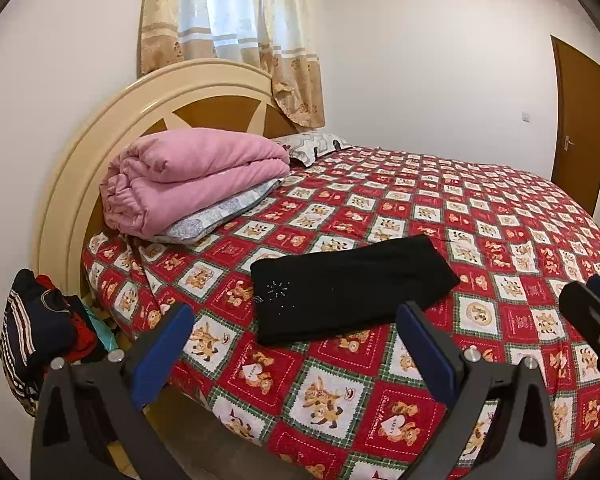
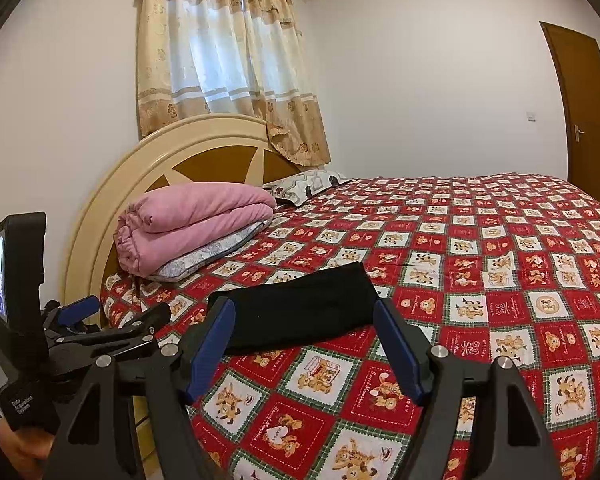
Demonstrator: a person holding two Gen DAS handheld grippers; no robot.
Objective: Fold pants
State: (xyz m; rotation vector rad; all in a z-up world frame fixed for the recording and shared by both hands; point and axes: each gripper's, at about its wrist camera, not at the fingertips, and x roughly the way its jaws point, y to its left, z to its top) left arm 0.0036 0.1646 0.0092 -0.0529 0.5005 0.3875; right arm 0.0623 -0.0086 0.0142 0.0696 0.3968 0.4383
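Apparently done: pants [image 1: 352, 288] folded into a flat rectangle near the bed [image 1: 500, 216] edge, left gripper [image 1: 296, 356] and right gripper [image 2: 306, 344] both wide, empty, hovering short of them.

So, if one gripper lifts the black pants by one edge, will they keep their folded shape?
Probably not. The black pants lie flat and limp in soft layers on the bedspread, so they would likely droop and unfold. They look thin, so probably light. Both the left gripper and the right gripper are open, not touching them.
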